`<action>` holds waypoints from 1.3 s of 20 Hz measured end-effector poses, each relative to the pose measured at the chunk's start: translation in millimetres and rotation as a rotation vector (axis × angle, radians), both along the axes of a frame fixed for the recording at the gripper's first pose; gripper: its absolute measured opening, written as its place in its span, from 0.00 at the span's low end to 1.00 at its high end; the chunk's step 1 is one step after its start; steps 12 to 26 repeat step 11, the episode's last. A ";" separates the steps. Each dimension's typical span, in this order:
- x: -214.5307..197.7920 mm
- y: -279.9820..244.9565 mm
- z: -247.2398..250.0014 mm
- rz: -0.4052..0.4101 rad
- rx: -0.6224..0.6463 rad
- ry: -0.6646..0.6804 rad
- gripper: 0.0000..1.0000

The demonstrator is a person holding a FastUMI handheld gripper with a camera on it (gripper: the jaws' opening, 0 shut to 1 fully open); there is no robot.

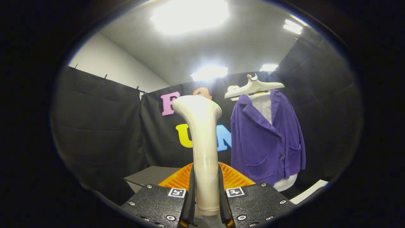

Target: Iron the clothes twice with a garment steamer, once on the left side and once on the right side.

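Nearest to me are the fingers of my gripper [205,202], and they are closed in on the handle of the garment steamer [202,148], pinching it from both sides. The handle stands upright between them and rises to its flared head, which sits well above the fingers and faces away from me toward the booth's back wall. I cannot see the steam face itself from here.

Just beyond the fingers, low down, there is an orange ribbed thing [234,179] behind the handle; I cannot tell what it is. A grey box [148,177] sits a little to the left of it.

The clothes are to the right of the steamer and farther back: a purple jacket [265,142] over a white shirt [264,106], hanging on a pale hanger [253,87] against the black cloth. The steamer head is well apart from the fabric; nothing touches yet.

My read is that the pickup is done and I am carrying the steamer toward the garment, with neither pass begun. The next move calls for swinging the head rightward and forward until it meets the jacket near the shoulder on one side, then drawing it down the front panel. I should keep the grip firm so the tall handle does not tip, and stay clear of the hanger.
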State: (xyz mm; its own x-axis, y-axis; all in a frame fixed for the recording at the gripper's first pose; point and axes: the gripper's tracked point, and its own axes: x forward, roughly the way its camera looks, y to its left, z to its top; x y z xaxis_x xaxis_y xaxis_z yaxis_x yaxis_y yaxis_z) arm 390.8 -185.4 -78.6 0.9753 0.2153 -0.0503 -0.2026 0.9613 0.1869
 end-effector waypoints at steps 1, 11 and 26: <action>1.0 0.6 0.8 0.006 0.000 -0.004 0.32; -4.4 -2.8 -2.1 0.004 0.010 0.020 0.31; -4.4 -2.8 -2.1 0.004 0.010 0.020 0.31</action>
